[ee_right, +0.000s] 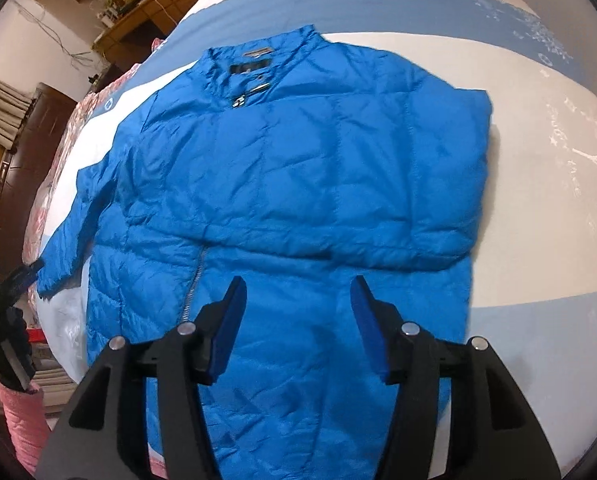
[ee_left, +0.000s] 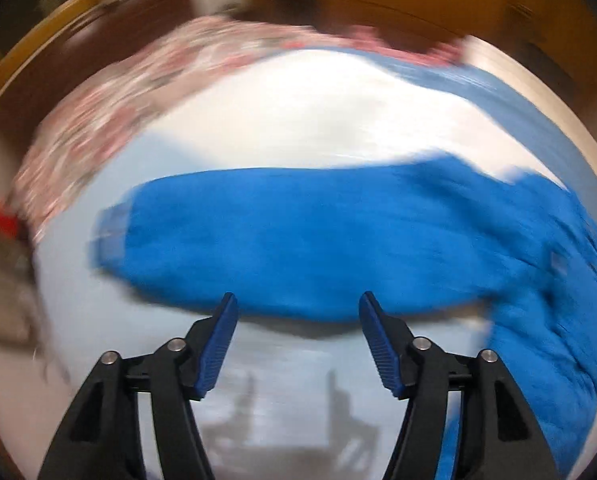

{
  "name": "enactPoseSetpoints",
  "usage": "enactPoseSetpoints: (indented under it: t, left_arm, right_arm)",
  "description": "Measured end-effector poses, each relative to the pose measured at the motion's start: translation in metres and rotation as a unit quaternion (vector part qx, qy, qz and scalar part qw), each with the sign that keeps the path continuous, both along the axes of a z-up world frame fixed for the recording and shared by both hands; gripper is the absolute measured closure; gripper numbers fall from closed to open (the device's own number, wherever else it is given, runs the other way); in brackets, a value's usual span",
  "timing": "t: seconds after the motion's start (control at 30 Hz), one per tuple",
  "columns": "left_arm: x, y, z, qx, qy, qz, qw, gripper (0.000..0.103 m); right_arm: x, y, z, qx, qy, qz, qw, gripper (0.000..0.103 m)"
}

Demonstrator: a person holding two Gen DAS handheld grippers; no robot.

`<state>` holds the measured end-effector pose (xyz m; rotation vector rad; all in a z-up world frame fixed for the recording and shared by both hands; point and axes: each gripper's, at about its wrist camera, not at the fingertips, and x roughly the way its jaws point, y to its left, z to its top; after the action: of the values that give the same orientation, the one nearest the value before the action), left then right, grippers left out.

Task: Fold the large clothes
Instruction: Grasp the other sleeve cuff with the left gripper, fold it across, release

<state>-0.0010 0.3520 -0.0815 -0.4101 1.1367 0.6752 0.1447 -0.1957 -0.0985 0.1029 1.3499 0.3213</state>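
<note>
A bright blue puffer jacket [ee_right: 298, 180] lies face up on the bed, collar at the far end, zipper [ee_right: 192, 292] running down its front. Its right side looks folded in over the body. The left sleeve [ee_right: 70, 224] stretches out to the side. My right gripper [ee_right: 298, 288] hovers open over the jacket's lower front, nothing between its fingers. The left wrist view is motion-blurred: the sleeve [ee_left: 298, 240] lies across the frame, cuff [ee_left: 112, 236] to the left. My left gripper [ee_left: 298, 306] is open at the sleeve's near edge, holding nothing.
The bed sheet [ee_right: 538, 200] is white and light blue with faint embroidery. A floral quilt [ee_left: 118, 92] is bunched along the far left side. Dark wooden furniture [ee_right: 30, 140] and shelves stand past the bed. A pink sleeve [ee_right: 22, 412] shows at lower left.
</note>
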Motion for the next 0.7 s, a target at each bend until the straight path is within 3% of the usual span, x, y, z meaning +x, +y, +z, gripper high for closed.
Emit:
enactPoseSetpoints:
  t: [0.17, 0.33, 0.53, 0.63, 0.7]
  left_arm:
    - [-0.058, 0.089, -0.016, -0.044, -0.007, 0.102, 0.9938, 0.039]
    - [-0.083, 0.136, -0.036, -0.107, -0.051, 0.166, 0.9789, 0.035]
    - [-0.078, 0.162, -0.061, -0.136, -0.057, 0.202, 0.9681, 0.029]
    - [-0.071, 0.163, -0.064, -0.128, -0.063, 0.205, 0.9683, 0.028]
    - [-0.066, 0.159, -0.063, -0.121, -0.064, 0.2, 0.9702, 0.041]
  right_arm:
    - [-0.005, 0.016, -0.001, -0.011, 0.003, 0.001, 1.0, 0.049]
    - [-0.007, 0.031, 0.001, -0.02, 0.001, 0.0, 1.0, 0.049]
    - [-0.009, 0.037, 0.004, -0.031, 0.001, -0.006, 0.999, 0.049]
    - [-0.01, 0.037, 0.005, -0.037, 0.0, -0.011, 0.999, 0.048]
    - [-0.01, 0.035, 0.006, -0.04, 0.001, -0.015, 0.999, 0.048]
